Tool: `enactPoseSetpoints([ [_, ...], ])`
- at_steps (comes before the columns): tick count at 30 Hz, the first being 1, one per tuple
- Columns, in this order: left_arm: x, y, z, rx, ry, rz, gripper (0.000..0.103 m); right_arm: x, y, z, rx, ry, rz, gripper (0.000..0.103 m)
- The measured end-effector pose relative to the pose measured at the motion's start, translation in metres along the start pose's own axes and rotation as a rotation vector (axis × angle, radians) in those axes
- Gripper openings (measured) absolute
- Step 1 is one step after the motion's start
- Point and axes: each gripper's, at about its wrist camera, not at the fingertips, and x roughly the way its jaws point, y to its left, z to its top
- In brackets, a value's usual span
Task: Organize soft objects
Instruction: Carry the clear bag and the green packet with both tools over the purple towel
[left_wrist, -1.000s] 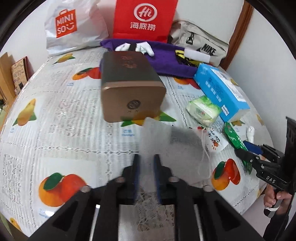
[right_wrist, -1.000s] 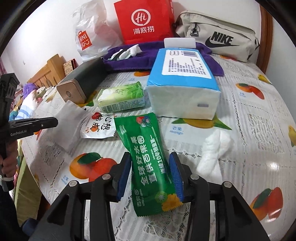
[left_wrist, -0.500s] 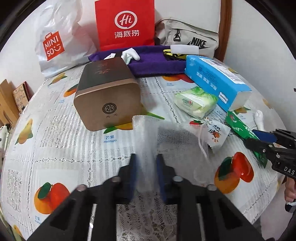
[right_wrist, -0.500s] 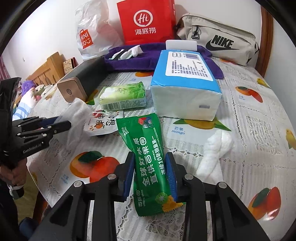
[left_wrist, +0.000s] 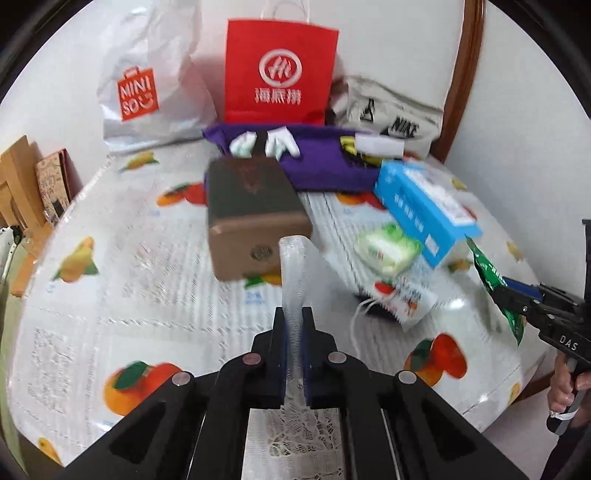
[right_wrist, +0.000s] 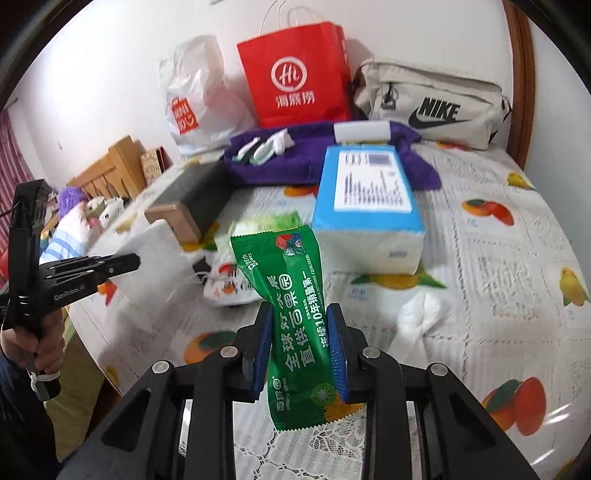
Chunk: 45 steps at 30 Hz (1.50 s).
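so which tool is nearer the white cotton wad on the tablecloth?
Right. The right tool, shut on the green wet-wipe packet, is just left of the cotton wad. The left tool is far across the table, clamping a white mesh pouch.

Left wrist view: bronze box (left_wrist: 255, 218) and blue tissue pack (left_wrist: 424, 206) motion-blurred, print unreadable. Small red-and-white sachet (right_wrist: 229, 284), lower centre of right wrist view, half hidden behind green packet (right_wrist: 295, 295). Person's hand (left_wrist: 565, 387) cut off at right frame edge.

Red paper bag (left_wrist: 280, 74) stands beside a grey Nike pouch (right_wrist: 436, 107)
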Motion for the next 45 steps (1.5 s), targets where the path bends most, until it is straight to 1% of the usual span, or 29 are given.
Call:
enactPoseSetpoints([
  [7, -0.023, 0.000, 0.025, -0.003, -0.055, -0.009, 0.007, -0.014, -0.006, 0.023, 0.002, -0.034, -0.013, 0.029],
  [9, -0.026, -0.001, 0.034, 0.000, -0.068, -0.009, 0.007, -0.018, -0.008, 0.032, 0.006, -0.043, -0.030, 0.029],
  [13, -0.031, -0.002, 0.050, -0.005, -0.089, 0.003, 0.007, -0.026, -0.013, 0.049, 0.016, -0.069, -0.025, 0.029],
  [17, -0.031, -0.002, 0.065, -0.016, -0.092, 0.012, 0.007, -0.029, -0.016, 0.064, 0.012, -0.074, -0.038, 0.029],
  [23, -0.022, 0.002, 0.085, -0.057, -0.085, 0.005, 0.007, -0.025, -0.017, 0.084, 0.003, -0.070, -0.051, 0.029],
  [28, -0.013, 0.001, 0.102, -0.055, -0.083, 0.005, 0.007, -0.020, -0.020, 0.101, -0.001, -0.069, -0.059, 0.029],
  [32, -0.004, 0.003, 0.117, -0.065, -0.076, 0.009, 0.007, -0.014, -0.020, 0.115, -0.014, -0.066, -0.092, 0.029],
  [38, 0.012, 0.010, 0.140, -0.083, -0.070, 0.012, 0.007, 0.001, -0.024, 0.139, -0.011, -0.063, -0.087, 0.029],
  [41, 0.019, 0.014, 0.151, -0.096, -0.074, -0.009, 0.007, 0.008, -0.026, 0.150, -0.009, -0.063, -0.081, 0.029],
  [45, 0.030, 0.016, 0.163, -0.098, -0.068, 0.002, 0.007, 0.019, -0.030, 0.166, -0.014, -0.066, -0.073, 0.029],
])
